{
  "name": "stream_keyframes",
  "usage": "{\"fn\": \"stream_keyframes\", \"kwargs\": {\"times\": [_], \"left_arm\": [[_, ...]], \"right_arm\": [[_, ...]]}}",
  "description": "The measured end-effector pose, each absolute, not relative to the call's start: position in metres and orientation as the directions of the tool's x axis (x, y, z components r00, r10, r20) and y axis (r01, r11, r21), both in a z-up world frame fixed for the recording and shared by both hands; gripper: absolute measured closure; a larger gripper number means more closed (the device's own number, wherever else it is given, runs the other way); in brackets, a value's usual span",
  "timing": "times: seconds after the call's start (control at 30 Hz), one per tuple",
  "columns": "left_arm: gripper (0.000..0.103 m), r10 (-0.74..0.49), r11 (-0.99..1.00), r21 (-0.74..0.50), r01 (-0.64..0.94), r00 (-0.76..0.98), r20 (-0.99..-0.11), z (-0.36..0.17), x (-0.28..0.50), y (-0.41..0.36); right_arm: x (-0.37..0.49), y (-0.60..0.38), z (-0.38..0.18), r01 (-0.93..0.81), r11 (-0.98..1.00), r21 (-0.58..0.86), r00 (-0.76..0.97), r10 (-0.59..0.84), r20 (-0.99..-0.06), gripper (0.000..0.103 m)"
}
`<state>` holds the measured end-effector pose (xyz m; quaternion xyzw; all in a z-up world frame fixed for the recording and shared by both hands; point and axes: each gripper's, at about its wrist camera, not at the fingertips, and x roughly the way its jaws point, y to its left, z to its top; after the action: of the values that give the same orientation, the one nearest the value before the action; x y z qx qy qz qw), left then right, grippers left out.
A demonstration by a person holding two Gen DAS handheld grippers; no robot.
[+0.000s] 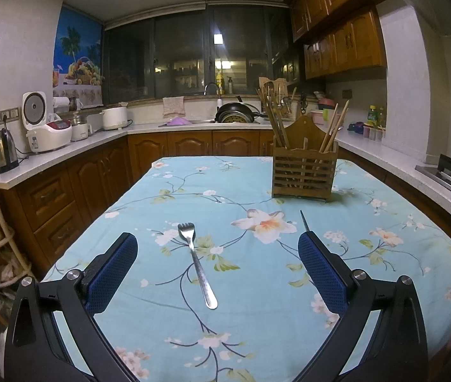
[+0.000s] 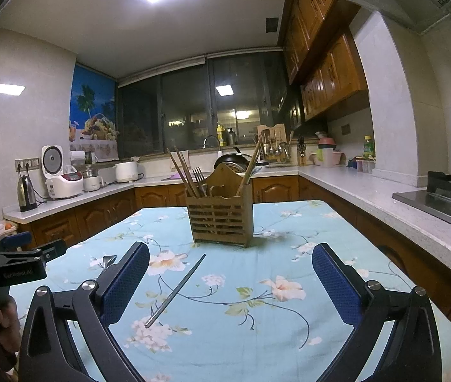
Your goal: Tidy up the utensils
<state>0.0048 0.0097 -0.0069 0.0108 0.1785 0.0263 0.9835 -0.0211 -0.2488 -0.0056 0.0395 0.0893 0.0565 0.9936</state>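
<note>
Both tongs wide, empty; metal chopstick [image 1: 302,219] largely hidden, perhaps behind left tongs [image 1: 217,254].

Floral-clothed table [image 1: 384,254] bearing fork [image 1: 196,262], wooden holder [image 1: 303,173], chopstick [image 2: 177,289] (seemingly metal).

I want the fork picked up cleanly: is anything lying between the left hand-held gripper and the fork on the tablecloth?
Nothing visible. The fork lies alone on the tablecloth straight ahead of the open left hand-held gripper; the metal chopstick lies off to its right.
</note>
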Motion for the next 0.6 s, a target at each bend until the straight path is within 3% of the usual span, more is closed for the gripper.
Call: {"fn": "stream_keyframes", "kwargs": {"times": [0.6], "left_arm": [[0.000, 0.036, 0.999, 0.023, -0.030, 0.929, -0.368, -0.005, 0.020, 0.010]], "right_arm": [[-0.006, -0.244, 0.000, -0.118, 0.989, 0.091, 0.970, 0.134, -0.201, 0.000]]}}
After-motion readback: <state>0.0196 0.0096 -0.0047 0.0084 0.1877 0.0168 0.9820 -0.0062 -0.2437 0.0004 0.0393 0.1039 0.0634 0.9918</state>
